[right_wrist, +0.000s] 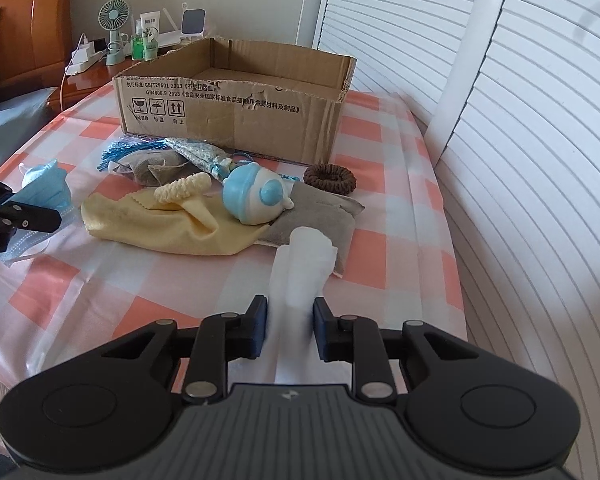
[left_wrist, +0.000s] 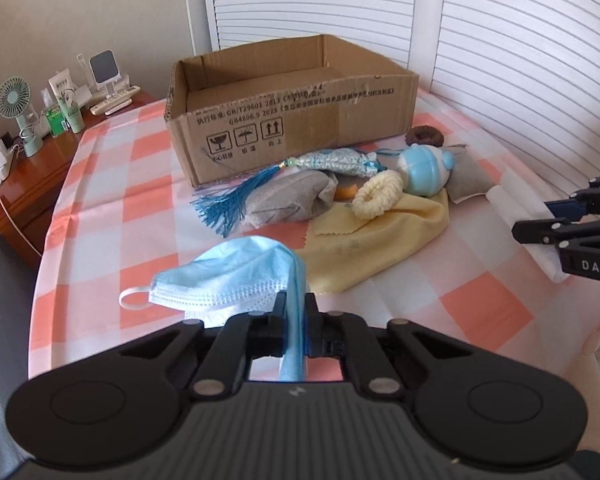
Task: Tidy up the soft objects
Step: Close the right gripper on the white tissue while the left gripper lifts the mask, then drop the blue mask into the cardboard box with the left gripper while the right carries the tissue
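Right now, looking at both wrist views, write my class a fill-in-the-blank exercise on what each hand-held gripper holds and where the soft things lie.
1. The left hand-held gripper is shut on a blue face ____.
2. The cream ring rests on the ____ cloth.
3. The cardboard box stands ____ the pile of soft things.
4. The right hand-held gripper has a ____ folded cloth between its fingers.

Missing words: mask; yellow; behind; white
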Demonstrator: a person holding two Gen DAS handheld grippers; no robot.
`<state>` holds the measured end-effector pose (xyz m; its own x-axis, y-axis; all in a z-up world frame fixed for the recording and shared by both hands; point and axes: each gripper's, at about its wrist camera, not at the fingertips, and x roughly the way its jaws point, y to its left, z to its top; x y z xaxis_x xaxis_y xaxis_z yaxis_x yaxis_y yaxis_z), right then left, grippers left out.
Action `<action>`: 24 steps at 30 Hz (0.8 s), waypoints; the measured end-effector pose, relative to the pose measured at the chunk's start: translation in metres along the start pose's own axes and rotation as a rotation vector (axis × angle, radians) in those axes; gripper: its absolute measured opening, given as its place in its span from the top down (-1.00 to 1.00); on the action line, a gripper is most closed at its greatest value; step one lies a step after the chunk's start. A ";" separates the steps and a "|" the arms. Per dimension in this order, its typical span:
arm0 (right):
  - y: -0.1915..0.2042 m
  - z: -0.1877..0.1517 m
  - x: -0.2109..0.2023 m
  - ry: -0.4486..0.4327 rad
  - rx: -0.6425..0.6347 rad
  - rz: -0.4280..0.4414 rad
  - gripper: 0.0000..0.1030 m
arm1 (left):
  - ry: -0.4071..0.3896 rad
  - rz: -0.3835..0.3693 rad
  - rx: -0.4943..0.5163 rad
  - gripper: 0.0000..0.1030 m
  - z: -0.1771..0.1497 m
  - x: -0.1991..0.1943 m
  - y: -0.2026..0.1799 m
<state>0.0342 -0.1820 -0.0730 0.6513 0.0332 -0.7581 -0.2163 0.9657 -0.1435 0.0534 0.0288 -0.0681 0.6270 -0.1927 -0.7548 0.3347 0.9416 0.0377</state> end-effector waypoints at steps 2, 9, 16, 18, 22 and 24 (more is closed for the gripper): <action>-0.001 0.000 -0.003 -0.009 0.001 0.005 0.45 | -0.011 -0.005 0.003 0.91 0.002 -0.008 0.001; -0.004 0.010 -0.019 -0.033 -0.017 0.056 0.45 | -0.055 -0.027 0.052 0.91 0.016 -0.035 -0.001; -0.012 0.032 -0.025 -0.067 -0.028 0.102 0.45 | -0.128 -0.053 0.128 0.91 0.055 -0.048 -0.003; -0.014 0.042 -0.024 -0.082 -0.030 0.101 0.45 | -0.152 -0.067 0.147 0.91 0.073 -0.045 -0.003; -0.019 0.064 -0.024 -0.117 -0.030 0.111 0.45 | -0.192 -0.062 0.185 0.91 0.112 -0.030 0.000; -0.021 0.075 -0.023 -0.138 -0.029 0.111 0.45 | -0.194 -0.064 0.193 0.91 0.132 -0.017 0.002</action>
<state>0.0782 -0.1838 -0.0050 0.7151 0.1765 -0.6764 -0.3123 0.9463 -0.0832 0.1370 -0.0023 0.0312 0.7174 -0.3167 -0.6205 0.4937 0.8595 0.1321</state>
